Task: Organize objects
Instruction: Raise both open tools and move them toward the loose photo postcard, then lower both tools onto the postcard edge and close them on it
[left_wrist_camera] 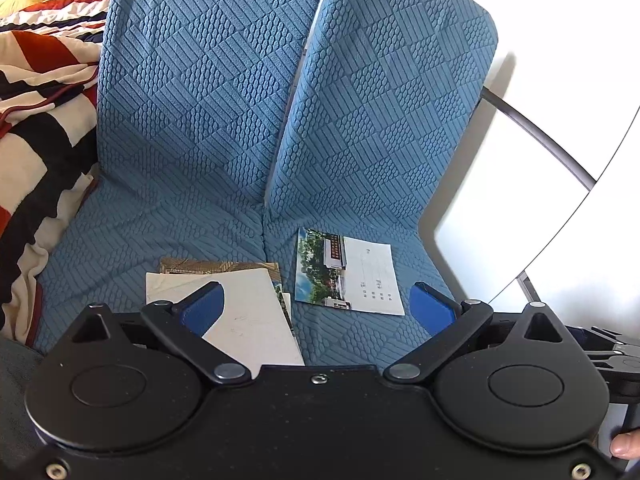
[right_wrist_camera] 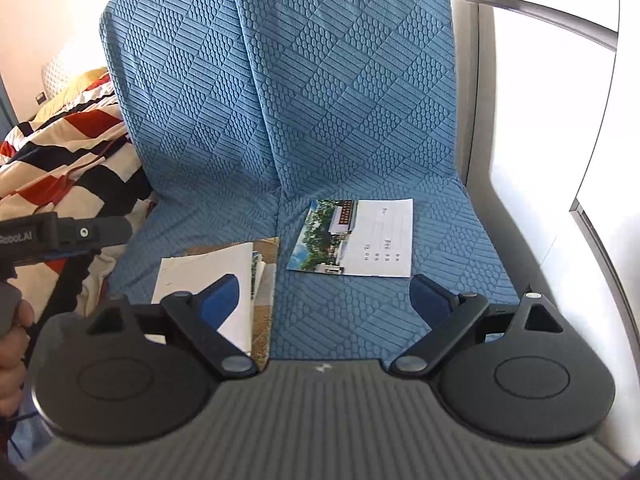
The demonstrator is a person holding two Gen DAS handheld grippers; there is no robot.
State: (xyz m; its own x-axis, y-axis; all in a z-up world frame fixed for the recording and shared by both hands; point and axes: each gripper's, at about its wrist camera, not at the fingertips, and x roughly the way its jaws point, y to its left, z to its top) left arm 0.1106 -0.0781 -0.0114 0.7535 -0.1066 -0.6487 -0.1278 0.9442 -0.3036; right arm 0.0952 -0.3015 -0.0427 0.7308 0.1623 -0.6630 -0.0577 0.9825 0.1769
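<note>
Left gripper (left_wrist_camera: 318, 304) jaws spread wide, nothing between them; right gripper (right_wrist_camera: 325, 300) likewise. Loose postcard (right_wrist_camera: 354, 238), flat glossy rectangle, lies mid-frame just beyond the blue pads; its writing is too small to read. Card stack (right_wrist_camera: 218, 280) lies lower left, partly behind a finger. Both rest on the quilted blue sofa cover (right_wrist_camera: 320, 100).

A home living space: a blue-covered sofa (left_wrist_camera: 200, 120) beside a rumpled striped blanket (left_wrist_camera: 36, 128).
</note>
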